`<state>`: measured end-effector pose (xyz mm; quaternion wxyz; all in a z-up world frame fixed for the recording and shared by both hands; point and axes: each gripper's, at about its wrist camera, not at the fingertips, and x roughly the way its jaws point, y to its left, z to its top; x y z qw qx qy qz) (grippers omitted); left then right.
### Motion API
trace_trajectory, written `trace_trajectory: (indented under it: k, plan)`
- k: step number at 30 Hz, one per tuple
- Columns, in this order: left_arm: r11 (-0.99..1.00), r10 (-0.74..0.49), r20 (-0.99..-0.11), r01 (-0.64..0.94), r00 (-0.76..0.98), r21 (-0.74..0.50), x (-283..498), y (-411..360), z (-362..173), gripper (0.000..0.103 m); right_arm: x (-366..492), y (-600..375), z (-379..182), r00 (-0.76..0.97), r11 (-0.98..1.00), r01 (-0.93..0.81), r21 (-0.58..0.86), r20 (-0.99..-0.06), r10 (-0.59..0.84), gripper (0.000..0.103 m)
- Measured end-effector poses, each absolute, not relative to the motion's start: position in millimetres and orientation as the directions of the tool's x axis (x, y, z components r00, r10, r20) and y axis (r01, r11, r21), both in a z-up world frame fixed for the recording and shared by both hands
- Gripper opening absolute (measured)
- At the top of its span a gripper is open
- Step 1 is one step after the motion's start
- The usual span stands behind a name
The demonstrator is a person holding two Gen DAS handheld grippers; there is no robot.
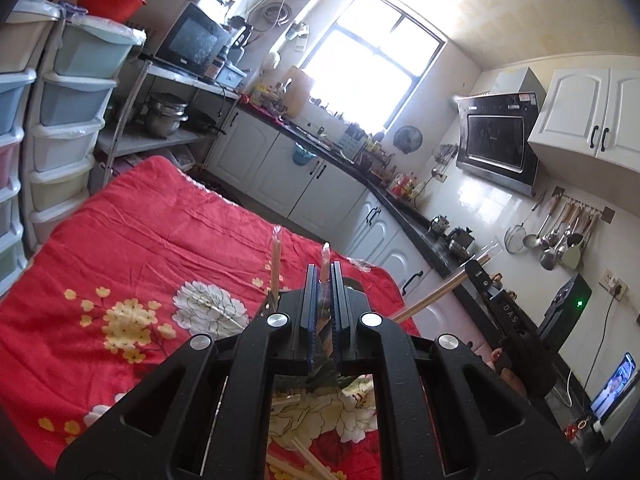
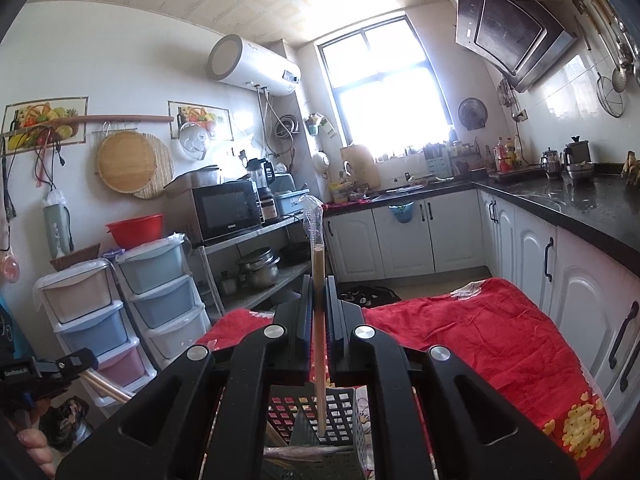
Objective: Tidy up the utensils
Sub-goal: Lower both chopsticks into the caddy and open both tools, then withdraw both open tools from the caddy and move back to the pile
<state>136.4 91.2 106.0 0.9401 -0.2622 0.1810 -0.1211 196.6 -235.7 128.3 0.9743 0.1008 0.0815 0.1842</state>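
My left gripper (image 1: 323, 276) is shut on wrapped chopsticks (image 1: 325, 258) whose plastic tip sticks up past the fingers. Another wrapped pair (image 1: 276, 264) stands just left of it. Loose chopsticks (image 1: 304, 460) lie on the red floral cloth (image 1: 160, 240) below. My right gripper (image 2: 319, 286) is shut on a wrapped pair of wooden chopsticks (image 2: 317, 264), held upright over a black perforated utensil basket (image 2: 316, 412). The right gripper (image 1: 486, 280) with its chopsticks (image 1: 436, 294) shows at the right in the left wrist view. The left gripper (image 2: 36, 372) shows at the lower left in the right wrist view.
The cloth covers a table in a kitchen. Plastic drawer towers (image 2: 156, 296) and a metal shelf with a microwave (image 2: 228, 208) stand at the left. White cabinets under a black counter (image 2: 580, 204) run along the right. Hanging ladles (image 1: 560, 236) line the wall.
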Motion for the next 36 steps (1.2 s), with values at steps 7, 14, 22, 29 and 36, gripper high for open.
trace_trajectory:
  k: [7,14,22,29,36]
  plan:
    - [0.828,-0.333,-0.306,0.122,0.892,-0.547,144,87,92,0.004,197,-233,122,0.916,0.912,-0.341,0.228,-0.139,0.377,0.007]
    - [0.843,-0.318,-0.314,0.115,0.895,-0.526,142,86,91,0.018,195,-237,117,0.912,0.91,-0.335,0.244,-0.157,0.378,0.036]
    - [0.874,-0.29,-0.326,0.11,0.9,-0.473,133,82,93,0.049,188,-245,114,0.907,0.909,-0.329,0.256,-0.182,0.38,0.042]
    - [0.889,-0.275,-0.337,0.104,0.9,-0.447,126,78,89,0.074,178,-252,111,0.902,0.913,-0.318,0.256,-0.215,0.374,0.048]
    - [0.897,-0.266,-0.35,0.098,0.898,-0.43,119,76,84,0.092,163,-258,105,0.895,0.916,-0.311,0.254,-0.246,0.372,0.052]
